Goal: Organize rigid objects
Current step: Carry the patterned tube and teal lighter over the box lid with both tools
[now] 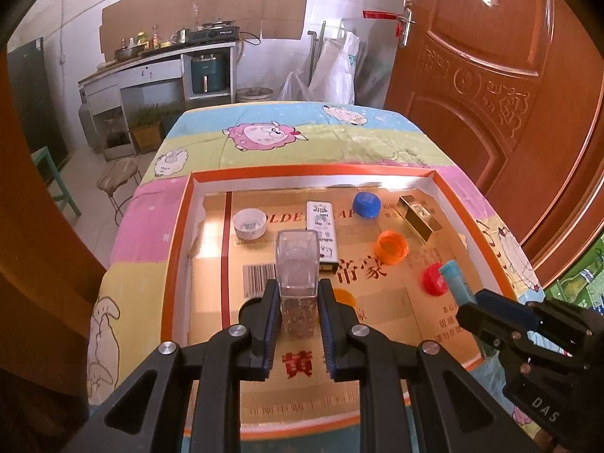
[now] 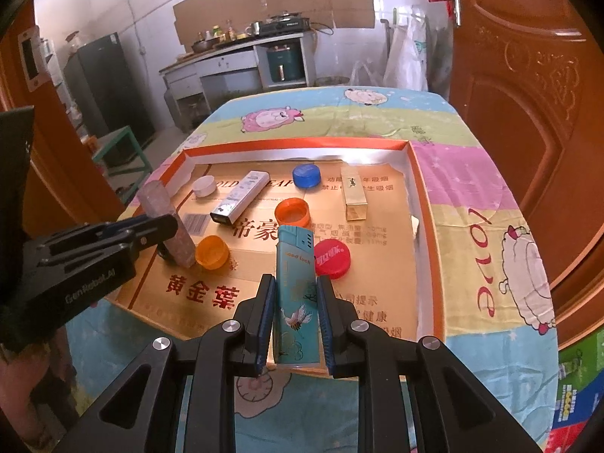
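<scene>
Both grippers hold items over the tray.
Left gripper clamps a clear shaker; right gripper clamps a teal lighter near the red cap.

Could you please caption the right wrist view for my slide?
Right hand-held gripper clamps a teal lighter above a tray of bottle caps.

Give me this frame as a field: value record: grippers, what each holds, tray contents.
left gripper: shut on clear plastic jar
right gripper: shut on teal lighter
tray: orange-rimmed shallow box on cartoon tablecloth
caps in tray: blue cap, orange cap, yellow-orange cap, red cap, white cap
boxes in tray: white carton, gold box, both lying flat
contact: red cap beside the lighter; touching or not, cannot tell
</scene>
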`<act>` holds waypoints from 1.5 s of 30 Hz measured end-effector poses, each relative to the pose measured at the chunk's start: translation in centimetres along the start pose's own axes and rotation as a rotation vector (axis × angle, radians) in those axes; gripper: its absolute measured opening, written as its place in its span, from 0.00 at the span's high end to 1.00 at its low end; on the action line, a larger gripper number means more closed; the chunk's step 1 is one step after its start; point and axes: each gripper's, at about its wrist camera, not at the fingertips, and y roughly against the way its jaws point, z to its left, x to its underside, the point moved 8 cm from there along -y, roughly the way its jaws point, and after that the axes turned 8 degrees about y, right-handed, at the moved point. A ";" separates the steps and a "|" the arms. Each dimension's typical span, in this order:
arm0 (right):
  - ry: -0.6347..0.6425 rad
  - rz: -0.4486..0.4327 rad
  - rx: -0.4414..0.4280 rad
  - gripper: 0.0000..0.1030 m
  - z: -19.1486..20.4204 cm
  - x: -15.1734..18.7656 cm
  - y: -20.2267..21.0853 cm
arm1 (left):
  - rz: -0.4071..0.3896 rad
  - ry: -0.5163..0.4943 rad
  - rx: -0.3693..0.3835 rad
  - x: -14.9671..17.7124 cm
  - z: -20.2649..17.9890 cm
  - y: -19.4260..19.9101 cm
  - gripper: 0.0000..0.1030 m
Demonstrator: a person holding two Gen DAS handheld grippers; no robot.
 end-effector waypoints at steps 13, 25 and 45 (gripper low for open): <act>0.020 0.018 -0.035 0.78 0.8 -0.9 -1.9 | 0.041 -0.025 -0.011 -1.0 -0.2 -2.9 0.80; 0.049 0.043 -0.052 0.78 2.0 -1.5 -3.9 | 0.059 -0.014 -0.009 -0.9 0.3 -4.2 0.80; 0.102 0.085 -0.041 0.78 2.9 -1.6 -6.2 | 0.042 0.005 0.020 -1.1 0.7 -4.3 0.80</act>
